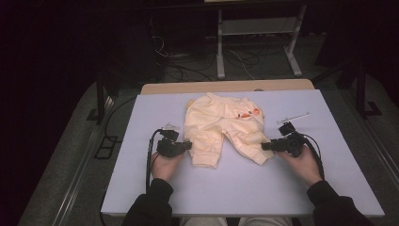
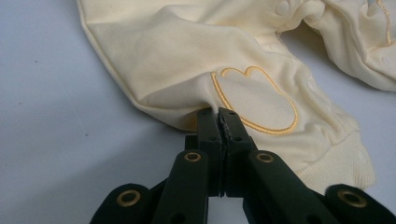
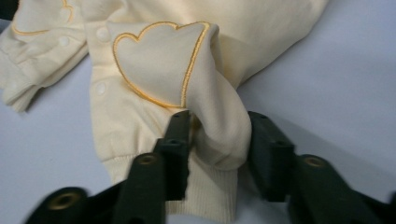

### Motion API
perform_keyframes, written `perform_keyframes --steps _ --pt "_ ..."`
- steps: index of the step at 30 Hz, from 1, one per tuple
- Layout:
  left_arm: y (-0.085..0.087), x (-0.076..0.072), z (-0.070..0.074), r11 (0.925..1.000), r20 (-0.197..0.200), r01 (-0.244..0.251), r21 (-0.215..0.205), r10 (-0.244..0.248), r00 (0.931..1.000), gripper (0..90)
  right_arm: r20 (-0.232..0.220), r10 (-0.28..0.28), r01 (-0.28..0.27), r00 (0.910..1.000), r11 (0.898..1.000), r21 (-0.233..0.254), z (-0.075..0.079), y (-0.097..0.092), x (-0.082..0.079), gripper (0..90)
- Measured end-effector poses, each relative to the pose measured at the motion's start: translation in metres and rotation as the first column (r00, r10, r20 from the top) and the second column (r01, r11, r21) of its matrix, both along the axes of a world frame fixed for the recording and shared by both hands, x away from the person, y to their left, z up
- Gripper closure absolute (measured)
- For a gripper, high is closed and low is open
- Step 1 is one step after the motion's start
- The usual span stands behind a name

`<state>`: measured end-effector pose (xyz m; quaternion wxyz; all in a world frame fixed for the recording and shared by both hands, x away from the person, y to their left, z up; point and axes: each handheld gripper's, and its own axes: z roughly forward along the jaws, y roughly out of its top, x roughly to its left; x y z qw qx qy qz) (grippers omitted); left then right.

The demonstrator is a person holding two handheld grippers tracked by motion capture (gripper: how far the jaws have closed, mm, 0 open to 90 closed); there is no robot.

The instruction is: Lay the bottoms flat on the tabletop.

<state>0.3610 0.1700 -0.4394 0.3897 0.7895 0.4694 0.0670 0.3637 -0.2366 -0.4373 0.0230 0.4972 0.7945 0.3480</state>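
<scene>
Baby trousers [image 1: 221, 127], no readable writing | left gripper [image 2: 219, 114] pinching fabric | right gripper [image 3: 217, 140] spread around fold

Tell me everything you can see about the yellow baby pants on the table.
The baby pants are pale yellow soft knit, with ribbed cuffs, snap buttons, darker yellow outline stitching on each leg and an orange motif near the waist. They lie rumpled on the white table, waist away from the person, legs toward them. The left tongs pinch one leg's fabric shut; a fold of the other leg sits between the right tongs, which are parted.
</scene>
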Motion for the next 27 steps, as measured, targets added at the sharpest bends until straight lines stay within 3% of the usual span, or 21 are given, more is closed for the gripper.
perform_keyframes --steps 5,11,17,22,27 --pt "0.000 0.000 0.000 1.0000 -0.001 0.000 0.000 0.000 1.0000 87.3 0.027 0.025 -0.027 0.9993 0.996 0.090 0.015 -0.006 -0.008 43.8" --pt "0.001 0.000 0.000 1.0000 -0.006 -0.005 -0.007 0.005 1.0000 87.3 0.081 0.068 -0.078 0.9944 0.988 0.133 0.034 0.003 -0.020 39.0" --pt "0.003 0.001 0.001 1.0000 -0.001 -0.006 -0.003 0.006 1.0000 87.3 0.132 0.117 -0.136 0.9842 0.981 0.141 0.047 0.021 -0.030 38.5" --pt "0.003 0.001 0.001 0.9999 -0.003 -0.010 -0.006 0.010 0.9999 87.3 0.108 0.204 -0.215 0.9730 0.971 0.106 0.042 0.041 -0.034 39.7" --pt "0.005 0.001 0.001 0.9998 -0.003 -0.015 -0.014 0.015 0.9999 87.3 0.064 0.263 -0.265 0.9626 0.964 0.016 0.027 0.055 -0.034 43.3"
